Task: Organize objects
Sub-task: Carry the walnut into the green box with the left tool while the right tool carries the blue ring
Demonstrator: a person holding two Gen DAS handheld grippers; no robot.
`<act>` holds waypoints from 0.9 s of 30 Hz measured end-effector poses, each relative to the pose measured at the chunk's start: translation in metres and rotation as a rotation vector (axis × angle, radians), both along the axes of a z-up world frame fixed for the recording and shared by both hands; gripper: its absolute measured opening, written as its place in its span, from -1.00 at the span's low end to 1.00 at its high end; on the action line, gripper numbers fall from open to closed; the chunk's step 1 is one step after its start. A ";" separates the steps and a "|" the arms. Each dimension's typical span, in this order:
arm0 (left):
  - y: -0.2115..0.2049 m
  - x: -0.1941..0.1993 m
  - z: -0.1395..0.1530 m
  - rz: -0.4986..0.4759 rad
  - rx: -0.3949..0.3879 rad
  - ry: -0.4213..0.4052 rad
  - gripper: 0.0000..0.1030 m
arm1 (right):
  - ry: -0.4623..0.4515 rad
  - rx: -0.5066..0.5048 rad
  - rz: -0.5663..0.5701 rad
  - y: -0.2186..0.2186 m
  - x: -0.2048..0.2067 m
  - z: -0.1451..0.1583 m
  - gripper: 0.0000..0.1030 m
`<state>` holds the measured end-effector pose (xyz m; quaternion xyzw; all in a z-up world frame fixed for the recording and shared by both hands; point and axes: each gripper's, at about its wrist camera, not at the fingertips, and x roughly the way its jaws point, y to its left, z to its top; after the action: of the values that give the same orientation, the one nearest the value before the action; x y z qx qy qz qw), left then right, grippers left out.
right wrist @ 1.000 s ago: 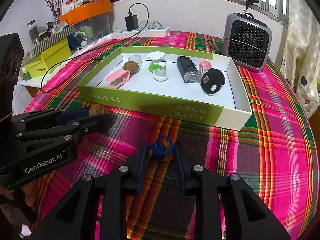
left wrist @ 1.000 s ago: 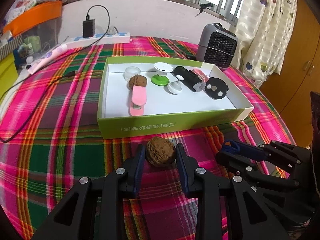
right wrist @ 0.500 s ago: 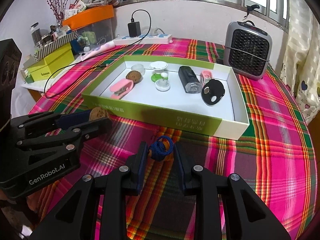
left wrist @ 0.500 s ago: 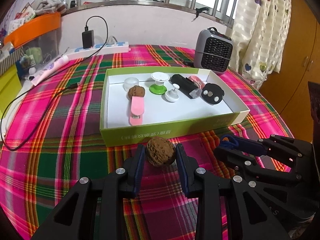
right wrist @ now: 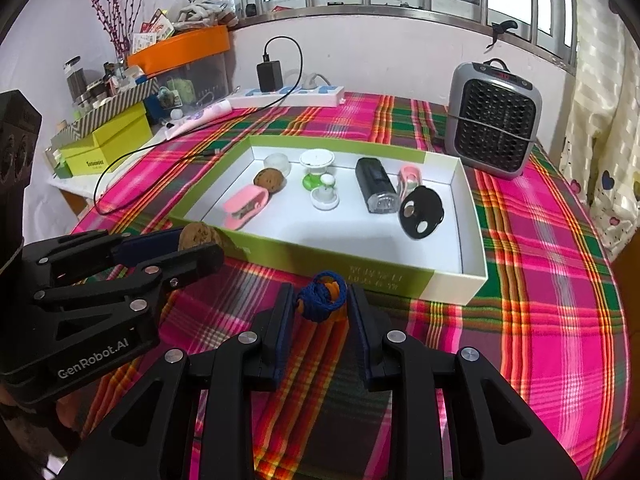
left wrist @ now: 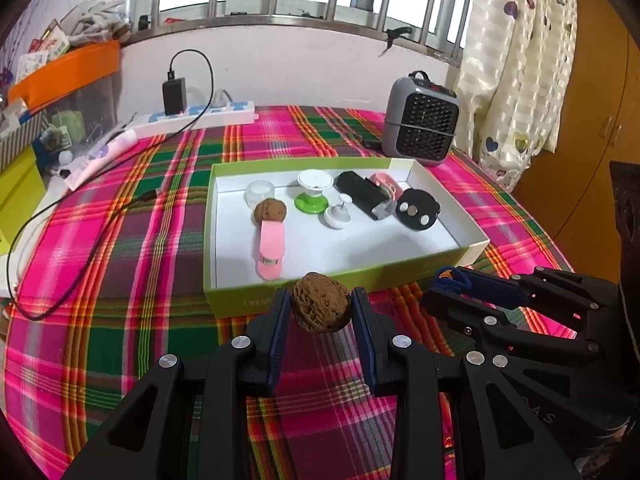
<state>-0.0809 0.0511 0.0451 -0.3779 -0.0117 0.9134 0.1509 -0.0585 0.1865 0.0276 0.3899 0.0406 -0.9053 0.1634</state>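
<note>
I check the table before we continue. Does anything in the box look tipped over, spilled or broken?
Nothing stands out. The box sits flat and its items look whole. Only the walnut in the left claw and the blue cord in the right claw are outside it.

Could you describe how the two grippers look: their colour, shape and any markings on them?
Both are matte black plastic. The left gripper and right gripper each have two long flat fingers lined with dark blue pads, carried on angular open-frame links with triangular cut-outs and round silver screw heads. The left gripper's side bears white "GenRobot.AI" lettering. No cables or sleeves are visible.
</note>
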 end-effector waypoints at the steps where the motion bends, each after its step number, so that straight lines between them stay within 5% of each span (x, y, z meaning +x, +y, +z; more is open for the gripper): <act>1: 0.000 -0.001 0.001 -0.001 0.002 0.002 -0.43 | 0.003 -0.001 -0.001 0.000 -0.001 0.001 -0.46; 27: 0.008 -0.043 0.004 -0.004 0.022 -0.010 -0.43 | 0.027 -0.004 -0.012 0.007 -0.046 0.010 -0.46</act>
<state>-0.1239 0.0593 0.0496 -0.3808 -0.0219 0.9110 0.1570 -0.1045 0.1936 0.0377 0.3775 0.0387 -0.9116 0.1579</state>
